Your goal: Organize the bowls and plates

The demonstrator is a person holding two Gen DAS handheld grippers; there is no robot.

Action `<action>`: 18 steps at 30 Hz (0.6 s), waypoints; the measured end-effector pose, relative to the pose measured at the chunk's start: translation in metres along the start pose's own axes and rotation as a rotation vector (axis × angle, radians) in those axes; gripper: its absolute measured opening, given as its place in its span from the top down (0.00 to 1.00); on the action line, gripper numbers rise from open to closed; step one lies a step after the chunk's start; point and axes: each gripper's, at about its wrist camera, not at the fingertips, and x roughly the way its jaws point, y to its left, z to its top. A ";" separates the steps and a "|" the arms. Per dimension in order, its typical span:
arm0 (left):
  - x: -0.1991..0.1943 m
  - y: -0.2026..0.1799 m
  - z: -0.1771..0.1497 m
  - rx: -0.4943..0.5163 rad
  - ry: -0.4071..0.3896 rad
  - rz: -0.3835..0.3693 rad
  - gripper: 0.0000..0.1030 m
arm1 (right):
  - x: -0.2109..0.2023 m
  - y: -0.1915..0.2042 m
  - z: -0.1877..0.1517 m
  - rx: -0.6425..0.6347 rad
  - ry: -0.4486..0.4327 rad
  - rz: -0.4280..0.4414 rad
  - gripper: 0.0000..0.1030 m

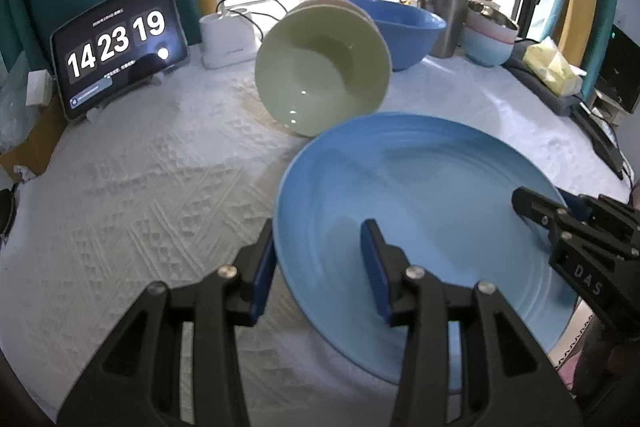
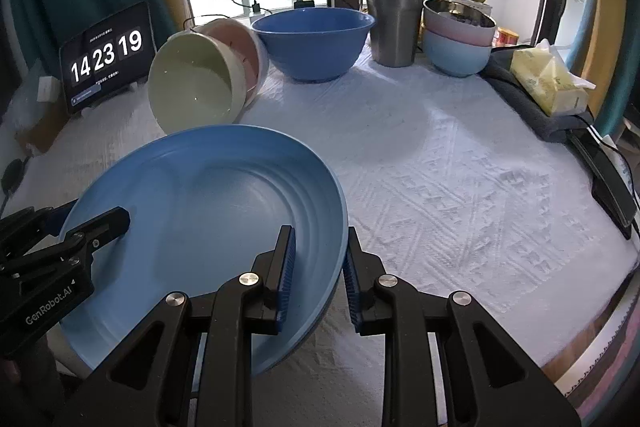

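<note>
Both tongs point steeply down at the worktop (image 2: 460, 163) and share one load: the left tongs (image 1: 320, 267) straddle the left rim of the blue plate (image 1: 420, 211), one pad outside and below the rim and the other on the inner face, and whether both pads press the rim cannot be told; the right tongs (image 2: 318, 273) are closed narrowly on the plate's opposite rim, pads on either side of the edge. The plate is the only plate in view; it is tilted, and whether its underside touches the white textured cloth cannot be told. Taking the plate as the landmark, a dark blue bowl (image 2: 314, 41) stands upright well beyond its far edge. Just past that far edge, two nested bowls lie tipped on their sides with their mouths facing the cameras: a pale green bowl (image 2: 196, 87) in front and a pink bowl (image 2: 244, 43) around its back. Farther off to the right, a pink-grey bowl (image 2: 460, 23) sits in a light blue bowl (image 2: 456, 57), which makes five bowls in all. One steel tumbler (image 2: 394, 19) stands between the dark blue bowl and that stack. One tablet (image 2: 106, 55) showing clock digits leans beyond the plate to the left, and one yellow tissue pack (image 2: 548, 83) lies far to the plate's right.
</note>
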 end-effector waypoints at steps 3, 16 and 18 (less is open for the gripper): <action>0.003 0.001 -0.001 0.000 0.013 0.012 0.58 | 0.005 0.003 -0.001 -0.011 0.007 -0.010 0.76; -0.006 0.018 0.001 -0.053 -0.018 0.041 0.57 | 0.010 -0.003 -0.001 -0.005 0.027 0.003 0.66; -0.007 0.022 0.001 -0.067 -0.025 0.044 0.57 | 0.008 -0.004 0.001 -0.003 0.019 0.000 0.61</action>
